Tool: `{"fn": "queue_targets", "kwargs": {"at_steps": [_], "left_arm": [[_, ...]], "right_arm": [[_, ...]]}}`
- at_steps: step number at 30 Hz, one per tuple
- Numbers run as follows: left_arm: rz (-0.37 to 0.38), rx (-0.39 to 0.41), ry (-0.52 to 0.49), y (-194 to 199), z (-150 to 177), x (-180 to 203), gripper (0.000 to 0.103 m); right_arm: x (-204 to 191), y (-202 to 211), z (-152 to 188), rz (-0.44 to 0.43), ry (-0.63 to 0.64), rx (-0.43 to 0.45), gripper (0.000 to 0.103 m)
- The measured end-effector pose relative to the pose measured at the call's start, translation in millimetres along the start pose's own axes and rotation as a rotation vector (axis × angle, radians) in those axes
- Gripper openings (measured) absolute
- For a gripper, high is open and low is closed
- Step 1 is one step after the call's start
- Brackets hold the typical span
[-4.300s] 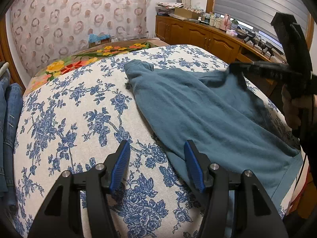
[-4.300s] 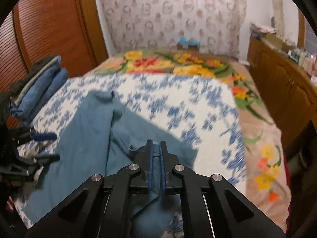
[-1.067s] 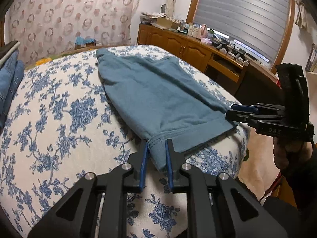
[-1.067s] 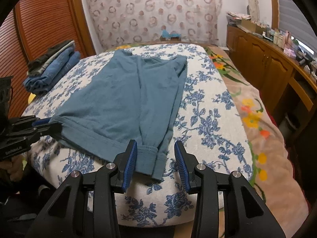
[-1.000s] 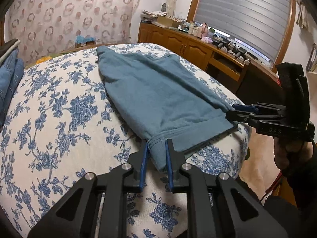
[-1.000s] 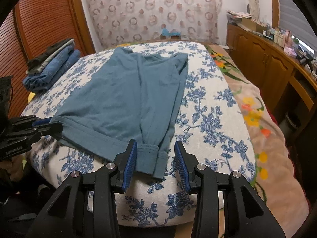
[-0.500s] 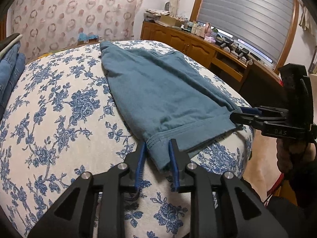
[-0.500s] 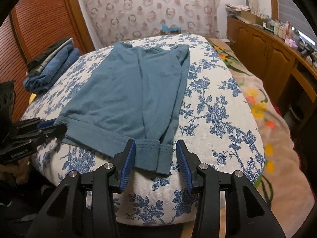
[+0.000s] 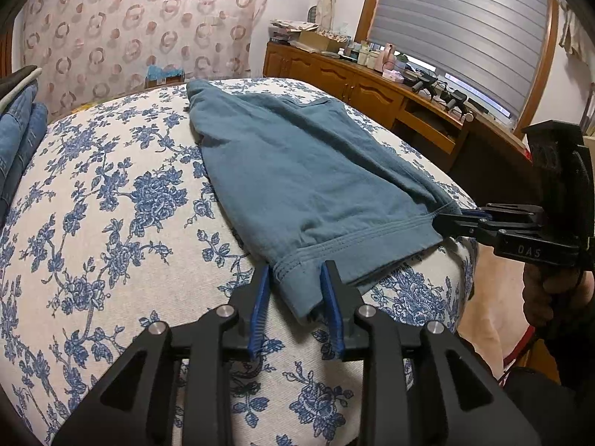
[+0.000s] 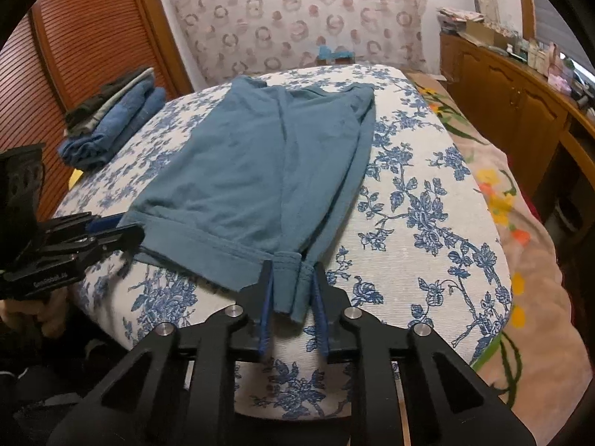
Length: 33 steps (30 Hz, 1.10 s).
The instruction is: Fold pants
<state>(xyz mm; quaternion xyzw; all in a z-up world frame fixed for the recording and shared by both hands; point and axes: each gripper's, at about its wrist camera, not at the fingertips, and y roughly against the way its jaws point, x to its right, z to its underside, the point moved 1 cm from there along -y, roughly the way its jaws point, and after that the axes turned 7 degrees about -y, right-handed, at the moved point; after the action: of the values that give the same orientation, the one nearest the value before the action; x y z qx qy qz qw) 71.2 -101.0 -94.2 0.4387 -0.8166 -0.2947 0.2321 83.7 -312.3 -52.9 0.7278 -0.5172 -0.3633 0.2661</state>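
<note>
Teal pants (image 9: 297, 171) (image 10: 253, 163) lie flat on the floral bed cover (image 9: 111, 223), legs folded one over the other, hems at the near edge. My left gripper (image 9: 293, 271) straddles one hem corner; its jaws are opening and the pads stand off the cloth. It also shows at the left of the right wrist view (image 10: 130, 228). My right gripper (image 10: 292, 271) is at the other hem corner, its jaws closing, with the pads against the cuff. It reaches in from the right in the left wrist view (image 9: 442, 219).
A stack of folded jeans (image 10: 111, 122) (image 9: 18, 130) sits at the bed's far left side. A wooden cabinet (image 9: 353, 85) (image 10: 520, 100) with clutter runs along the window wall. A flowered blanket (image 10: 520, 241) hangs off the bed's right side. A person's hand (image 9: 554, 290) holds the right gripper.
The left jaws, earlier pinched on the hem corner, have spread apart around it. The right jaws, earlier wide around the other cuff, have narrowed onto it. The pants lie as before.
</note>
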Motion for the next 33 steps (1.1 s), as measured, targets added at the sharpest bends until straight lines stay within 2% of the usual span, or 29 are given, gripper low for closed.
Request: {"fn": "queue_targets", "kwargs": {"at_steps": [1, 5, 11, 25, 33], "left_arm": [[-0.002, -0.001, -0.003, 0, 0, 0, 0.028], [0.004, 0.008, -0.010, 3, -2, 2, 0.015], [0.018, 0.105, -0.009, 34, -26, -2, 0.014], [-0.086, 0.375, -0.076, 151, -100, -19, 0.012], [-0.151, 0.458, -0.079, 192, -110, -37, 0.012]], "right_arm": [[0, 0, 0, -0.002, -0.001, 0.003, 0.015], [1, 4, -1, -0.018, -0.010, 0.030, 0.013], [-9, 26, -22, -0.035, 0.024, 0.109, 0.013], [-70, 100, -99, -0.113, 0.182, 0.342, 0.013], [-109, 126, -126, -0.173, 0.250, 0.427, 0.013]]}}
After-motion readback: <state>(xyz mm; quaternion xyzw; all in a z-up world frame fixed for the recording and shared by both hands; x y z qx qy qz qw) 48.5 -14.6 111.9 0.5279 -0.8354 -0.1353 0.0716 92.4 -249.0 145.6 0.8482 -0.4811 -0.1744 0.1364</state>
